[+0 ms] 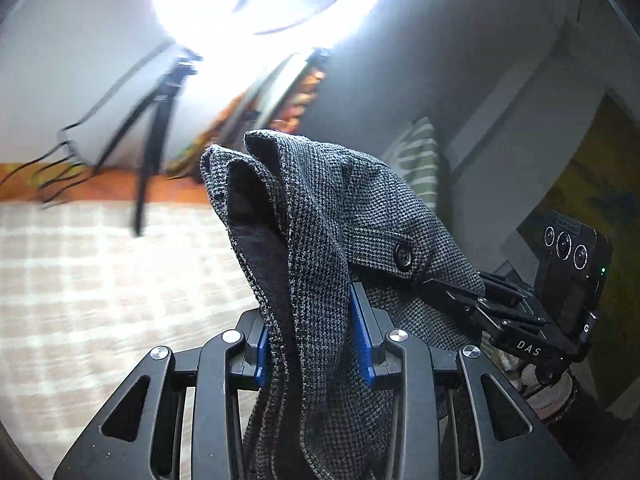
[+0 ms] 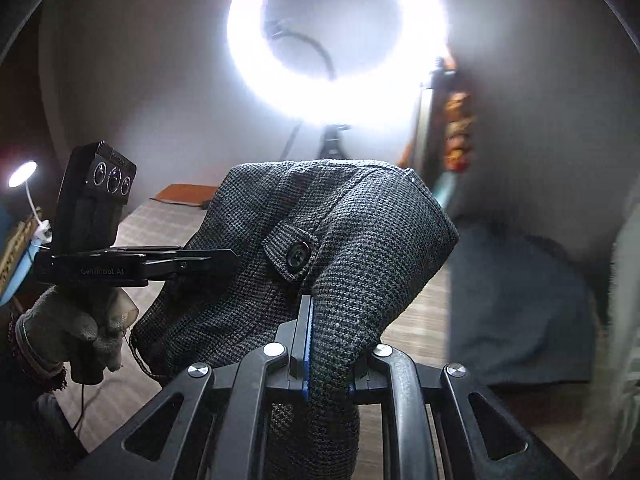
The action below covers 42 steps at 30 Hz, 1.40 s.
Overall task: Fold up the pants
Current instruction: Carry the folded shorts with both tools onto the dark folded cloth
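Note:
The grey houndstooth pants hang lifted in the air between both grippers, with the black button on a waistband tab showing. In the left wrist view my left gripper is shut on a bunched fold of the cloth between its blue pads. My right gripper bites the same cloth just right of the button. In the right wrist view the right gripper is shut on the pants. There the left gripper, held by a gloved hand, clamps the edge left of the button.
A bright ring light on a tripod stands ahead. Below lies a bed with a checked sheet. A striped pillow, a small lamp and a dark blue cushion sit at the sides.

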Tool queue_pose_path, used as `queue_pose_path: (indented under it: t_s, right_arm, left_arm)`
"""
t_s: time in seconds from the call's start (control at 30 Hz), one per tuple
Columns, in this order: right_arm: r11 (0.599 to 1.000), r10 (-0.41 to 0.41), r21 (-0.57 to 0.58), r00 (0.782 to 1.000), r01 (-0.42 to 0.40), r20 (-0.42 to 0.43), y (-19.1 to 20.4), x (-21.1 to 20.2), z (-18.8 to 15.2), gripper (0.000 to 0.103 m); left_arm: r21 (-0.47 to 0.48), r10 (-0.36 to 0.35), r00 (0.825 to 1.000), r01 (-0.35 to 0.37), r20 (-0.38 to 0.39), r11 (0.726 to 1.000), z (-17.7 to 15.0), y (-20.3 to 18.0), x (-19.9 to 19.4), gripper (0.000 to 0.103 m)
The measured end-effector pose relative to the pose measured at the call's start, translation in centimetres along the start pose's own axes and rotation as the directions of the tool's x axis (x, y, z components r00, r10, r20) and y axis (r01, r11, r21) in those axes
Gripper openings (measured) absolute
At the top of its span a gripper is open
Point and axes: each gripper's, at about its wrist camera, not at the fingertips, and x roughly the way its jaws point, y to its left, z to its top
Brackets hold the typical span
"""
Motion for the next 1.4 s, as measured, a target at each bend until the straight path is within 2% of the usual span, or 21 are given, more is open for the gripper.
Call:
queue_pose_path:
  t_s: [0.27,0.47,0.67,0.77,0.97,1.2,1.33,1.4]
  right_arm:
    - [0.994,-0.111,-0.013,0.994,0.111,0.011,-6.4,-2.3,-0.5,0.01]
    - [0.976,-0.207,-0.066,0.978,0.207,0.012,-10.9,-2.6,0.4,0.01]
    - [0.944,-0.297,-0.137,0.954,0.299,0.033,-15.3,-2.2,3.0,0.01]
    - [0.933,-0.321,-0.159,0.946,0.323,0.041,-17.8,-0.6,4.8,0.01]
    - [0.932,-0.315,-0.181,0.949,0.313,0.018,-22.2,3.4,6.2,0.01]
    - [0.948,-0.281,-0.172,0.958,0.267,-0.06,-25.1,9.4,4.7,0.013]
    - [0.957,-0.277,-0.125,0.953,0.263,-0.12,-27.0,11.8,3.1,0.021]
    - [0.955,-0.292,-0.099,0.946,0.28,-0.142,-27.6,12.5,2.4,0.03]
  left_arm:
    - [0.043,-0.06,0.998,0.06,-0.004,0.997,1.5,-4.2,6.0,0.032]
    - [0.08,-0.078,0.997,0.078,-0.003,0.994,3.3,-6.8,10.5,0.032]
    - [0.093,-0.094,0.995,0.091,0.027,0.992,6.1,-8.2,14.8,0.032]
    - [0.088,-0.09,0.995,0.086,0.044,0.992,7.5,-8.3,17.1,0.032]
    - [0.066,-0.05,0.998,0.047,0.04,0.997,8.3,-7.1,21.0,0.032]
    - [0.023,0.028,1.0,-0.028,0.006,0.999,6.3,-4.5,24.4,0.032]
    - [0.036,0.084,0.996,-0.083,-0.034,0.996,5.7,-3.7,25.4,0.032]
    - [0.046,0.106,0.994,-0.104,-0.037,0.993,5.5,-3.6,25.3,0.032]
